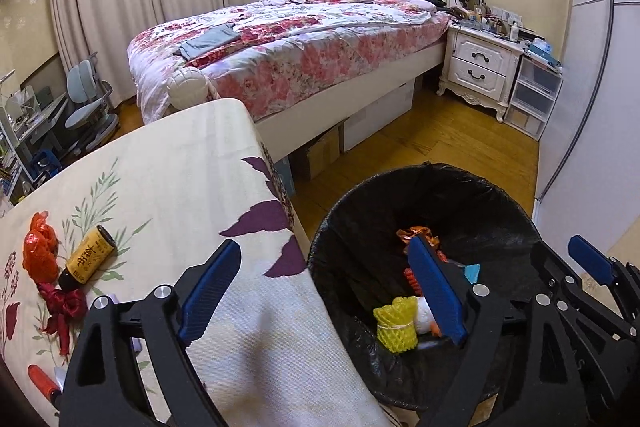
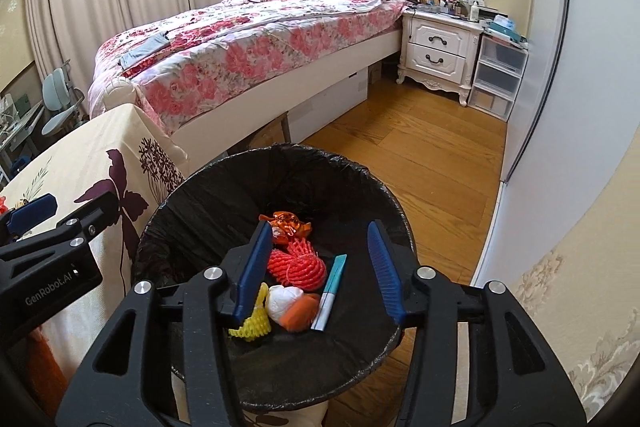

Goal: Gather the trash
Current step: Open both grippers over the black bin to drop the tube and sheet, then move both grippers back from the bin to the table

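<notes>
A bin with a black liner (image 1: pixel 500 195) (image 2: pixel 200 195) stands on the floor beside the cloth-covered table (image 1: pixel 180 167). In it lie a yellow foam net (image 1: pixel 394 323), a red foam net (image 2: pixel 296 265), an orange wrapper (image 2: pixel 286 223), a white and orange wad (image 2: pixel 286 301) and a teal and white pen (image 2: pixel 330 291). My right gripper (image 2: pixel 320 267) hangs open over the bin, holding nothing. My left gripper (image 1: pixel 324 291) is open wide, straddling the table edge and the bin rim. On the table lie an orange bag (image 1: pixel 40 247), a yellow bottle (image 1: pixel 88 255) and a red ribbon (image 1: pixel 64 307).
A bed with a floral quilt (image 1: pixel 288 39) fills the back, with boxes under it. A white nightstand (image 1: pixel 480 67), plastic drawers (image 1: pixel 532 95) and a wardrobe door (image 2: pixel 560 67) line the right. A desk chair (image 1: pixel 86 99) stands at the far left. Wooden floor (image 2: pixel 420 155) lies beyond the bin.
</notes>
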The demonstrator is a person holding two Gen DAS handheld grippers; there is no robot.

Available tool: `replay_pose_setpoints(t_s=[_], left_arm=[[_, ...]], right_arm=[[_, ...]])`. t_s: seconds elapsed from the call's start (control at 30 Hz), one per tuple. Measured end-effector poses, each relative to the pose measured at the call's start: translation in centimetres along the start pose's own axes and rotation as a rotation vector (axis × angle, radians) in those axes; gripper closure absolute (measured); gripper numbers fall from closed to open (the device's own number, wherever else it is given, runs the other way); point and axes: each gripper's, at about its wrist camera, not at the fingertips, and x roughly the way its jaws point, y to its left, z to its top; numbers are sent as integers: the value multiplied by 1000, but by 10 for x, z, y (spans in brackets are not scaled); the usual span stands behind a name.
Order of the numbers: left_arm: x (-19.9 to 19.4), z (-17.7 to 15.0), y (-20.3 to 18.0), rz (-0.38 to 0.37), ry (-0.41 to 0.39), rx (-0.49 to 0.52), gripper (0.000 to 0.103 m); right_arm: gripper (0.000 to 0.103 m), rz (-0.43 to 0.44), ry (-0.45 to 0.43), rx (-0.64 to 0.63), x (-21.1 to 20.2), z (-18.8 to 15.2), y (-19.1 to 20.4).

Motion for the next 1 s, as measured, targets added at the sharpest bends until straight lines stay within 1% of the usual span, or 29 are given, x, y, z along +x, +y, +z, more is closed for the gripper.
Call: replay_pose_setpoints(t_s=[0.03,0.1,0.3,0.5,0.7,1.0], left_arm=[[-2,0,1,6,-4,1,18],[-7,-1,5,15,-11,-3,17],[-28,-5,25,33,-22,-40,17],[-54,-17,52,59,-30,-70,17],[-77,-34,89,100,-27,-128,17],[-102,-67,145,198,-4,-209,17]], right_arm=[[51,-1,-4,-1,-2,0,0],[46,-6,-10,-1,-7,0,2],[44,17,-17,-8,-26,-2,15],[43,77,-24,-42,-51,-10,41],[42,136,-24,-80,-71,-17,69],[42,222,0,-164,-90,-36,116]])
